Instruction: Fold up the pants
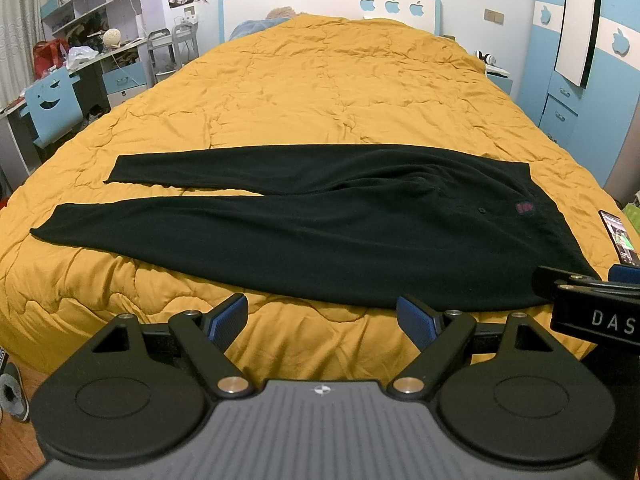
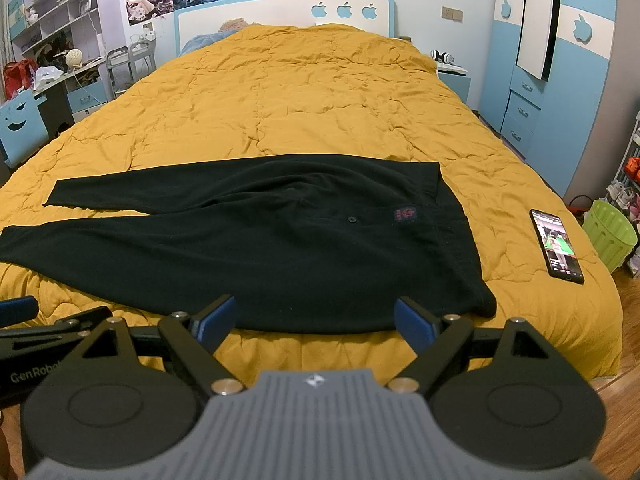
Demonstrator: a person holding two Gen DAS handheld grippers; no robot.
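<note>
Black pants (image 1: 320, 224) lie flat across the near end of the yellow quilt (image 1: 320, 88), waistband to the right, both legs spread out to the left. They show in the right wrist view (image 2: 280, 248) too, with a small red patch (image 2: 406, 215) near the waist. My left gripper (image 1: 322, 318) is open and empty, above the bed's front edge just short of the near leg. My right gripper (image 2: 314, 322) is open and empty, at the near hem below the waist. The right gripper's body shows in the left wrist view (image 1: 592, 296).
A phone (image 2: 556, 246) lies on the quilt right of the waistband. A green bin (image 2: 610, 236) and blue wardrobe (image 2: 560, 92) stand to the right of the bed. A desk, shelves and blue chair (image 1: 52, 108) stand to the left. Wooden floor lies below.
</note>
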